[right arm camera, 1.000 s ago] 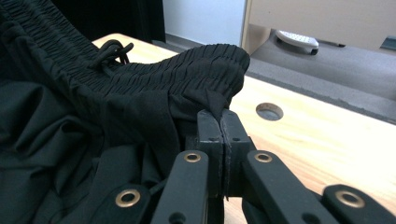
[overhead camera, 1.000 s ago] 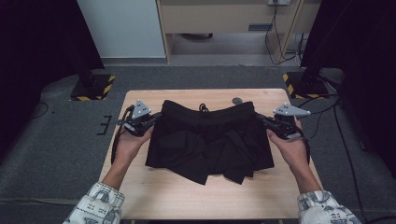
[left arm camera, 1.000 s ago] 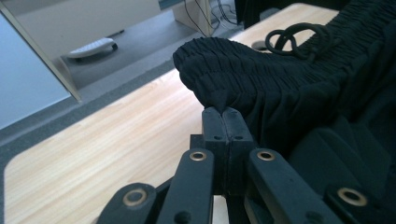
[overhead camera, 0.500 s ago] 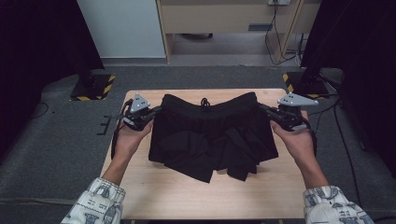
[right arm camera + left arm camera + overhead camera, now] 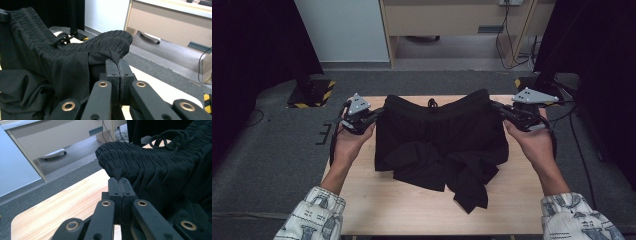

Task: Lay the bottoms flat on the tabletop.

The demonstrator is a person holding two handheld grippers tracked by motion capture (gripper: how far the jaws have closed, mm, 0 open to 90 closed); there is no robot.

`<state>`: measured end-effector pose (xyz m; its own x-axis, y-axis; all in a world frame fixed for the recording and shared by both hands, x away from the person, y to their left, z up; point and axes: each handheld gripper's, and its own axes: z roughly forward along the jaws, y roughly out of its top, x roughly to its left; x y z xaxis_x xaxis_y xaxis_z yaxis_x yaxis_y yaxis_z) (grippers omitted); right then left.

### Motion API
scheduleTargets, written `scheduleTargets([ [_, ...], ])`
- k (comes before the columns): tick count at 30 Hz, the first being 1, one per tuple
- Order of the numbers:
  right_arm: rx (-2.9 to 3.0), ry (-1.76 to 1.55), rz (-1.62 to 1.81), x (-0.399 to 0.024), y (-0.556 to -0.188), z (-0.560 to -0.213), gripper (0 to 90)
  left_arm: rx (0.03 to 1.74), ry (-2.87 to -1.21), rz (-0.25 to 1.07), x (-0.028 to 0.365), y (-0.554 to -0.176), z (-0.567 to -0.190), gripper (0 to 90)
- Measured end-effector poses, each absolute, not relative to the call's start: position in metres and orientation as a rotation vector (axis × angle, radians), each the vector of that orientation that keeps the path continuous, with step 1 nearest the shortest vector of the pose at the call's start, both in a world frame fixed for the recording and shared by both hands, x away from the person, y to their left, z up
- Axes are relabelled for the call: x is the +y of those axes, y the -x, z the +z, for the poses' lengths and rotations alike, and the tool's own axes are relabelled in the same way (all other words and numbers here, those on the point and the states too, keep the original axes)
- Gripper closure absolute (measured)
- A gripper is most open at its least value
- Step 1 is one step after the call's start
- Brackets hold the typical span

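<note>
Between the two tongs, black shorts, waistband corners clamped in left tongs and right tongs.

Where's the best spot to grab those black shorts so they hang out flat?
Probably the two ends of the gathered waistband, one from each side. The left gripper and right gripper already pinch those corners of the black shorts. The band is thick and ribbed, so it bunches between shut jaws, and the legs hang below.
</note>
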<state>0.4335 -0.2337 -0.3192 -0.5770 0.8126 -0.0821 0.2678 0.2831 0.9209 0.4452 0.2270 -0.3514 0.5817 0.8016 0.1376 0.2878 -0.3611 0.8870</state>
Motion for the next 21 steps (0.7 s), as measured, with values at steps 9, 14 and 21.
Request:
scheduleTargets([
  [9,2.005,-1.0,1.273,-0.236,-0.442,-0.332,89.2,0.857,-1.944,0.757,0.225,-0.449,-0.327,88.9],
  [14,1.997,-1.007,1.286,-0.234,-0.445,-0.335,89.2,0.849,-1.946,0.782,0.225,-0.452,-0.301,88.9],
  [21,1.975,-1.042,1.308,-0.237,-0.455,-0.335,89.2,0.87,-1.95,0.772,0.223,-0.463,-0.296,88.9],
])
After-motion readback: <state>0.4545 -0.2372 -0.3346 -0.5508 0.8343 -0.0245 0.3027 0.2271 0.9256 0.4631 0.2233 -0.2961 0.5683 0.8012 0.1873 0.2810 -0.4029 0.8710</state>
